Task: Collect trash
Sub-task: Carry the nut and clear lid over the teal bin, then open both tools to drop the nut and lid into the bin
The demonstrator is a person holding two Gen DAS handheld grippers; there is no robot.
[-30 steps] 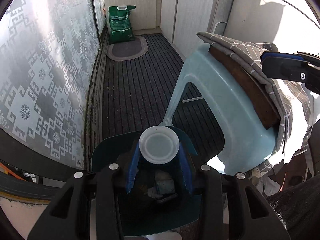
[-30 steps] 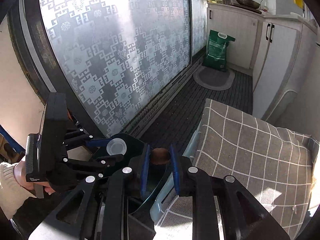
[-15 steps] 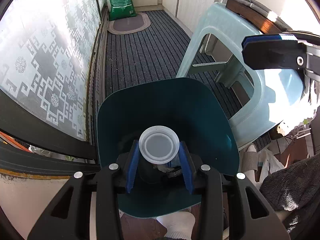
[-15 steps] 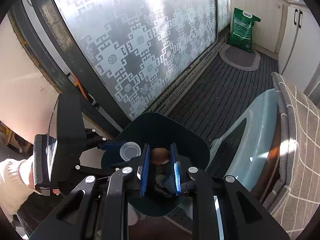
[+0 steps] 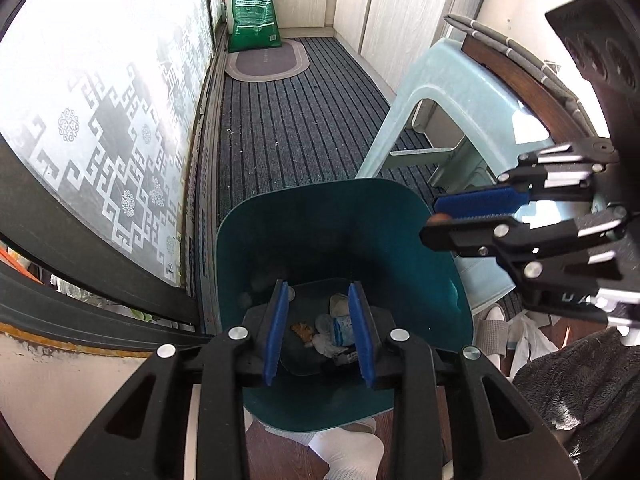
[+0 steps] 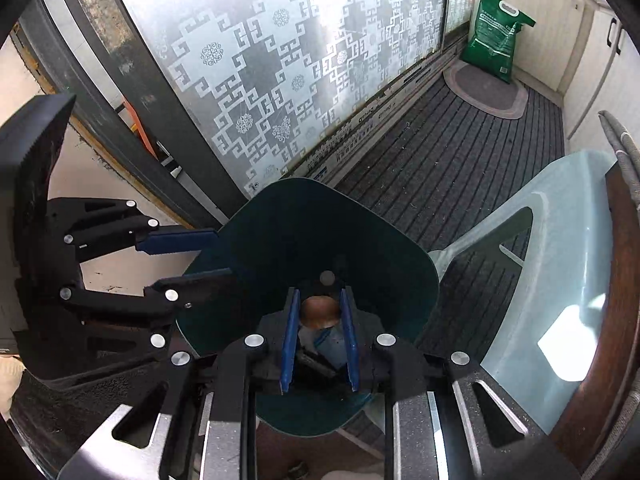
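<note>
Left gripper [image 5: 320, 326]: points steeply down over the mouth of the teal bin [image 5: 404, 216]; jaws are closing with nothing between the blue pads, only the bin's floor seen through the gap.
Right gripper [image 6: 319, 334]: points steeply down over the same bin; narrow jaws clamp a small round brown item [image 6: 319, 311] at the pad tips.
Trash in bin [image 5: 334, 330]: crumpled wrappers, a blue-and-white packet and an orange scrap lie on the bin floor; a small white disc [image 6: 327, 278] lies on the floor toward the far wall.
Bin edges: rounded-square rim, walls flaring upward; both grippers are above the opening, the left at the rim's patterned-door side, the right at its stool side.
Open room: a striped dark mat [image 5: 288, 128] runs clear beyond the bin's far rim to an oval rug [image 5: 266, 64] and a green sack [image 5: 254, 14].
Limits: frosted patterned sliding door [image 6: 280, 68] just beside the bin; pale blue plastic stool [image 5: 452, 96] just beside it on the opposite side, carrying a grey checked cushion [image 5: 516, 54].
Left view only: white-socked foot [image 5: 348, 448] at the bin's near rim; the held item as a brown sliver.
Right view only: the brown item's round face.
</note>
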